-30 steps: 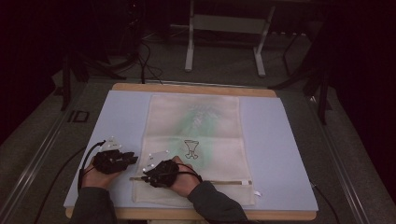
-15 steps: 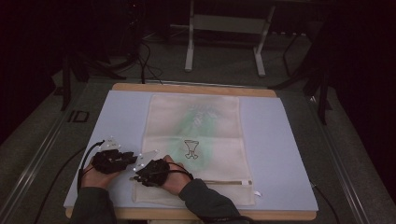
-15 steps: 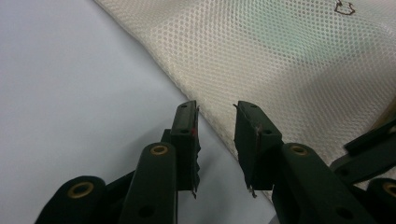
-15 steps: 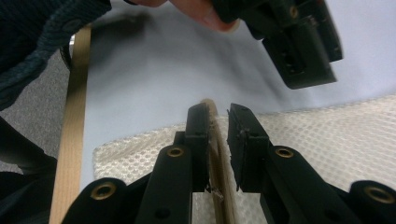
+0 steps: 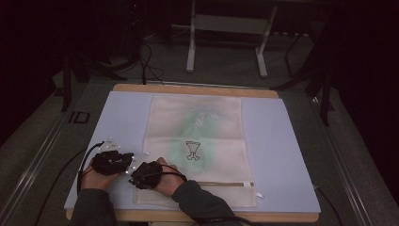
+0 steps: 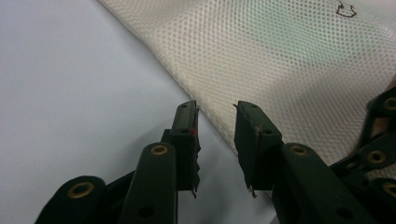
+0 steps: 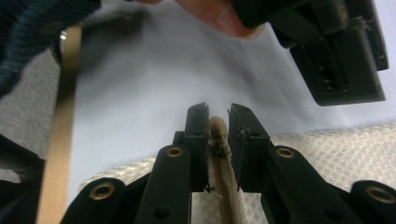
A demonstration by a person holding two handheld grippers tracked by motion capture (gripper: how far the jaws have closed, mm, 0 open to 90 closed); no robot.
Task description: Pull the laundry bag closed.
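Observation:
A cream mesh bag (image 5: pixel 197 127) with a green patch inside and a small goblet outline lies flat on a pale blue mat (image 5: pixel 282 141). Its tan zipper (image 5: pixel 221 184) runs along the near edge. My right gripper (image 5: pixel 135 180) is at the bag's near left corner, pointing left. In the right gripper view it (image 7: pixel 218 112) is shut on the zipper pull (image 7: pixel 218 137), over the mesh (image 7: pixel 336 140). Just left of the bag sits my left gripper (image 5: pixel 133 162). In the left gripper view it (image 6: pixel 215 109) stands open, with nothing gripped, above the mat (image 6: pixel 70 93) at the bag's edge (image 6: pixel 280 56).
The mat covers a wooden table whose far edge (image 5: pixel 197 88) and near edge (image 7: pixel 58 140) show. A metal stand (image 5: pixel 226 42) and cables (image 5: pixel 146 61) sit on the dark floor beyond. Bare mat lies right of the bag. The left gripper's body (image 7: pixel 336 56) hangs close above the right one.
My right hand has slid left along the bag's near edge, toward the left gripper, and a longer stretch of zipper shows to its right. The left hand has stayed put.

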